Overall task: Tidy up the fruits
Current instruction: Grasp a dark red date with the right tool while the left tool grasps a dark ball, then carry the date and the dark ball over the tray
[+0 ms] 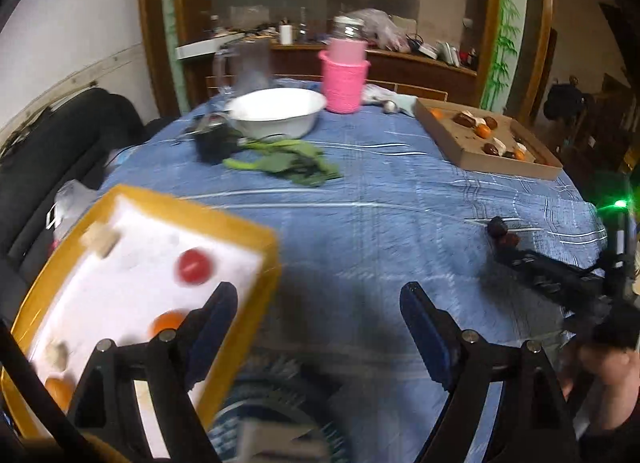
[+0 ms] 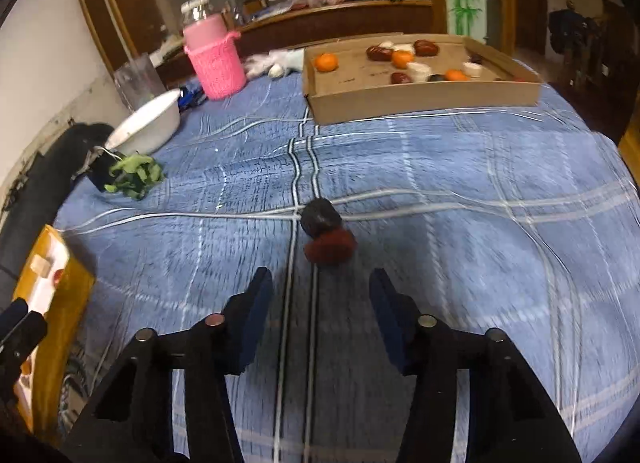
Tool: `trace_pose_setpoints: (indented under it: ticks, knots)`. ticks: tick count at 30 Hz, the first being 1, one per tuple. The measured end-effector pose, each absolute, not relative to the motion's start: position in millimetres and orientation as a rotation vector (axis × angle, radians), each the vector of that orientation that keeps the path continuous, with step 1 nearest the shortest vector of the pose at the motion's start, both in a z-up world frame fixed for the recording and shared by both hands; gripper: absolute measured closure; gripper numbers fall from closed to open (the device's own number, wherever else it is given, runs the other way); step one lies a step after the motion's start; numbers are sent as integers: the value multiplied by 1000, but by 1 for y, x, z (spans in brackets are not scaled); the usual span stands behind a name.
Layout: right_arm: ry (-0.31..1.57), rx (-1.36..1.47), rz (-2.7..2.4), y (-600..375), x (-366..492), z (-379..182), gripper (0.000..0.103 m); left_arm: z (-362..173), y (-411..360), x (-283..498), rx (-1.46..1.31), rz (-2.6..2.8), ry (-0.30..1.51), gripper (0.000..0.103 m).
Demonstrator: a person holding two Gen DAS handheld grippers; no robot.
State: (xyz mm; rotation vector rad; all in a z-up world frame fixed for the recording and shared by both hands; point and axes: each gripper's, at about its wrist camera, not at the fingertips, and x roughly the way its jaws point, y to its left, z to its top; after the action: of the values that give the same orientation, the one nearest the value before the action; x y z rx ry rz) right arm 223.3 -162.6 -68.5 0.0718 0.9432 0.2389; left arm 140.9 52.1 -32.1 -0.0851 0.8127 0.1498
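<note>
A yellow-rimmed white tray [image 1: 240, 223] at the near left holds a red fruit [image 1: 195, 266], oranges [image 1: 166, 323] and pale pieces. My left gripper [image 1: 320, 327] is open and empty, beside the tray's right edge. A red date [image 2: 330, 247] and a dark fruit [image 2: 320, 216] lie together on the blue cloth, just ahead of my open, empty right gripper [image 2: 320, 303]. They also show in the left wrist view [image 1: 502, 233], with the right gripper [image 1: 516, 251] behind them. A cardboard tray [image 2: 420, 99] at the far right holds oranges [image 2: 326, 62], dates and white pieces.
A white bowl [image 1: 276, 113], a pink knitted jar holder [image 1: 345, 81], a clear jug [image 1: 250, 63], green leaves [image 1: 288, 161] and a black clip [image 1: 212, 141] sit at the far left. The cardboard tray [image 1: 500, 161] sits far right. A cluttered sideboard stands behind the table.
</note>
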Motion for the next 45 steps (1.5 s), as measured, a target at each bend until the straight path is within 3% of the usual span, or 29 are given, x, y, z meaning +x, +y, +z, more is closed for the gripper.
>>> trace_pose_setpoints:
  ticks: [1, 2, 11, 14, 16, 18, 31, 45]
  knots:
    - [929, 27, 222, -157, 228, -69, 73, -32, 46, 149, -91, 138, 809, 18]
    - [935, 10, 215, -155, 232, -70, 76, -32, 40, 155, -94, 130, 804, 18]
    - [890, 71, 156, -242, 201, -57, 77, -55, -58, 227, -40, -53, 842, 19]
    - [871, 98, 125, -270, 184, -48, 77, -67, -96, 251, 8, -98, 866, 35]
    - [853, 109, 119, -281, 173, -41, 77, -77, -113, 264, 26, -118, 902, 52]
    - [841, 120, 122, -285, 168, -37, 77, -84, -122, 269, 56, -112, 902, 80]
    - [859, 120, 177, -240, 145, -44, 77, -59, -92, 187, 61, -63, 868, 80]
    - [840, 98, 247, -172, 80, -30, 77, -42, -11, 87, -1, 37, 842, 80]
